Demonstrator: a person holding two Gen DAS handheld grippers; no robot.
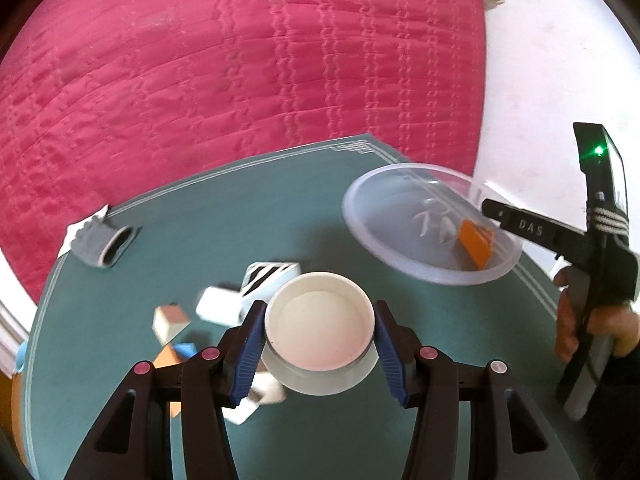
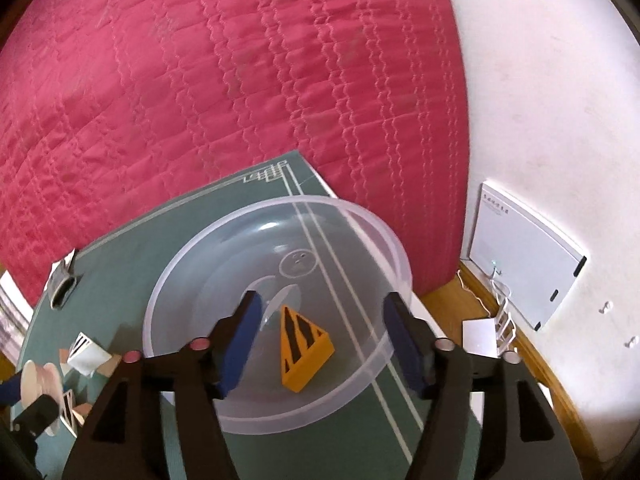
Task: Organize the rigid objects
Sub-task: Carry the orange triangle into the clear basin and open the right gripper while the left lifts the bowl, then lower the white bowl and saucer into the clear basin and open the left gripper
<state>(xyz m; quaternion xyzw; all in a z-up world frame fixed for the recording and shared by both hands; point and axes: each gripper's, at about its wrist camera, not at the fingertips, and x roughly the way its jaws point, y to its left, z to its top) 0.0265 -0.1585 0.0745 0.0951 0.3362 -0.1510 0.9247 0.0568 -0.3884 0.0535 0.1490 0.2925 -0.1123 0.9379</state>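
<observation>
**Gripping a white cup while the orange wedge lies in the bowl**

Gripping a round white plastic cup (image 1: 319,326) by its outer wall, the left gripper (image 1: 320,344) has its 2 blue-padded fingers (image 1: 250,350) pressed on opposite sides of the rim; the cup's open mouth faces the left wrist camera. Behind it, toward the near left edge of the teal mat (image 1: 248,208), lies a blurred cluster of small blocks: a white block with black stripes (image 1: 266,276), a plain white block (image 1: 218,304), a tan-and-white cube (image 1: 170,322), plus blue and orange pieces partly hidden by the fingers. A grey ribbed cylinder (image 1: 102,242) lies on its side at the mat's far left edge.

The right gripper (image 2: 322,338) stands open over the clear round plastic bowl (image 2: 192,272), jaws apart, nothing between the pads. The orange triangular wedge with black stripes (image 2: 306,348) lies flat on the bowl's floor, between the fingers in the right wrist view but touching neither. The bowl sits at the far right corner of the mat, over its white border lines.

In the left wrist view, a hand (image 1: 588,324) holds the right gripper's handle at the mat's right edge. The mat lies on a pink quilted bedspread (image 2: 240,80). A white flat box (image 2: 524,256) leans on the wall, off to the right.
</observation>
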